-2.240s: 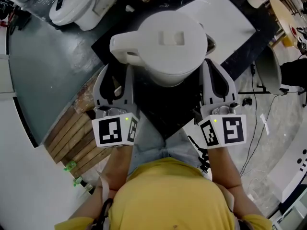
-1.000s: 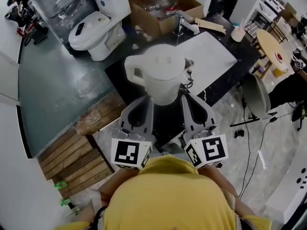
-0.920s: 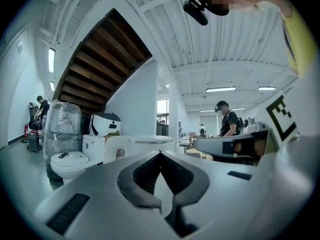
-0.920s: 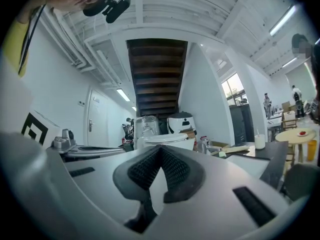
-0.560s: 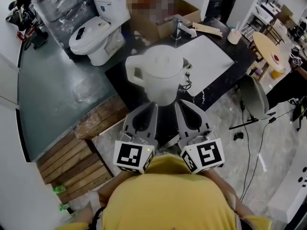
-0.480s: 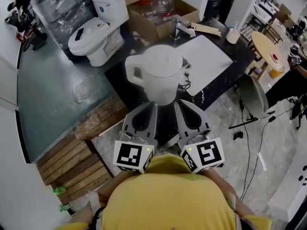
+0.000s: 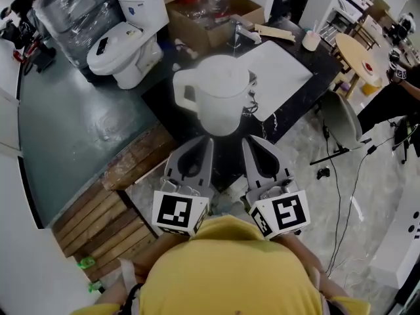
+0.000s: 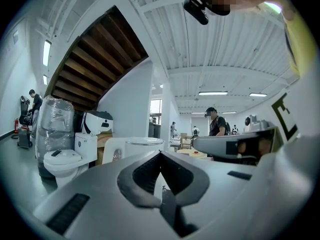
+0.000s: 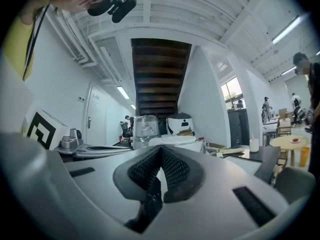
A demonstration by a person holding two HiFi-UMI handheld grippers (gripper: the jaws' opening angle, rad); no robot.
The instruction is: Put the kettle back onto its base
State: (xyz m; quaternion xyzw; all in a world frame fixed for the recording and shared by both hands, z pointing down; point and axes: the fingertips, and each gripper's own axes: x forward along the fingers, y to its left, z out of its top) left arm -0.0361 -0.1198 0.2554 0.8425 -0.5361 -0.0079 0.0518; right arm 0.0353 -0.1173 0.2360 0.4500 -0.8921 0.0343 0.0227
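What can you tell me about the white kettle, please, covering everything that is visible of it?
The kettle is a white, plastic-looking jug, wide and rounded, standing upright on the dark countertop. A flat round lid closes the top. Its looped handle sticks out toward the picture's left. What lies directly under it is hidden by its body. Nothing grips it: the left tool and right tool are both shut and stop short of it.
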